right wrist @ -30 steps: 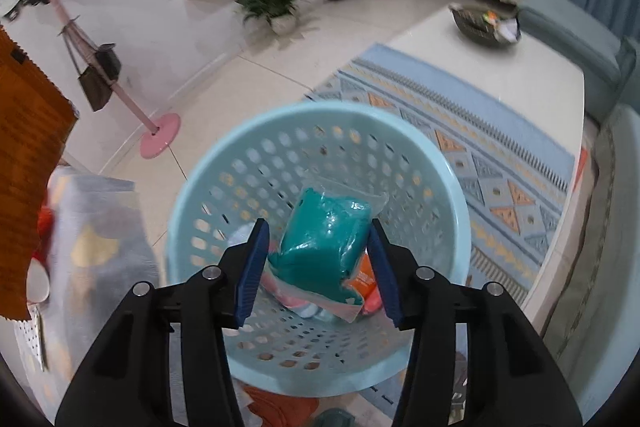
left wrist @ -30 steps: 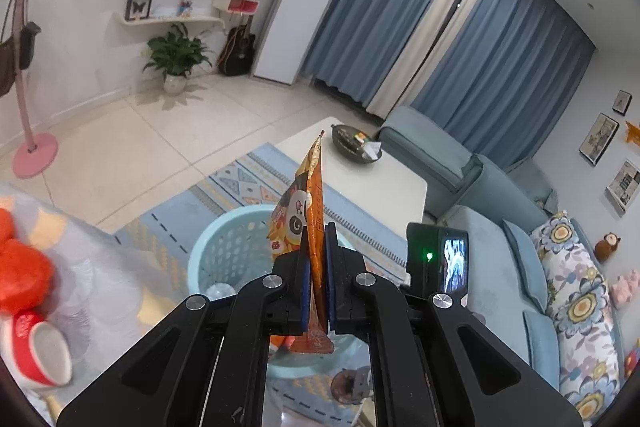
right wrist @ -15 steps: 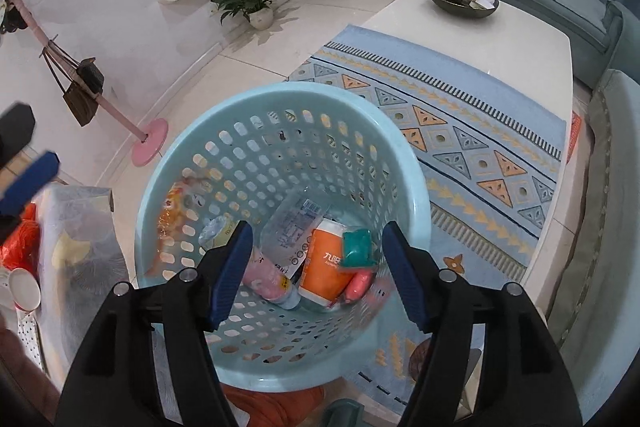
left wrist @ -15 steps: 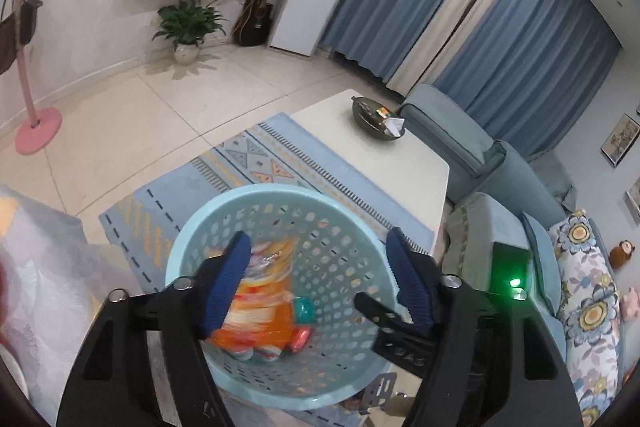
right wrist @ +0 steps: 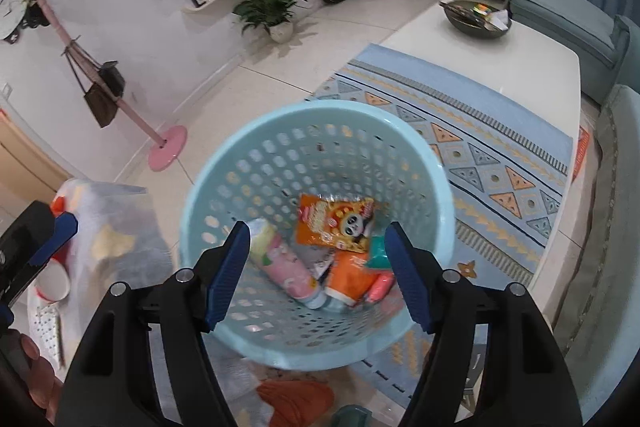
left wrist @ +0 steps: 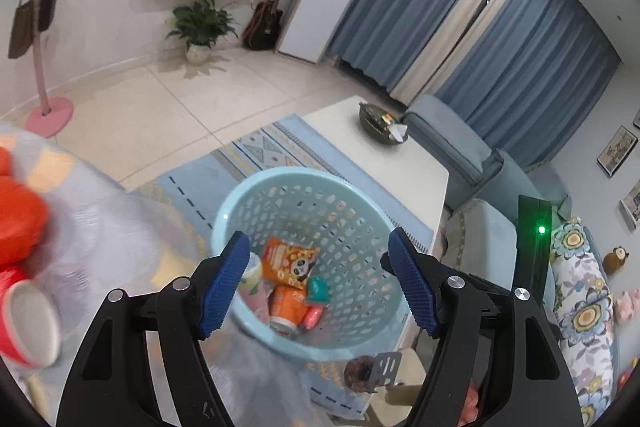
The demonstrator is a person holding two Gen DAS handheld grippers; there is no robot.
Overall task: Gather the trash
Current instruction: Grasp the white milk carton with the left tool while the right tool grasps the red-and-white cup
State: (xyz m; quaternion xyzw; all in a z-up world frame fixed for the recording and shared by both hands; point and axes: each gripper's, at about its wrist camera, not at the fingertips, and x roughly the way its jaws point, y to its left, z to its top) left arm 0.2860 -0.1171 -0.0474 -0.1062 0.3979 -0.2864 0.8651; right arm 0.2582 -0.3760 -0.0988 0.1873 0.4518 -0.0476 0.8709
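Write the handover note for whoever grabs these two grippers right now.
Left gripper: open, nothing between the pads; its jaws have just been opening.
Right gripper: open, empty, jaws also just opened.
Both hang over the light blue basket on the rug.
Done: the orange panda snack bag and the teal packet lie in the basket, on top of a pink bottle and an orange cup.
Left: a red and white cup and something red sit on the cloth-covered surface at the left, blurred. Check whether they are trash.
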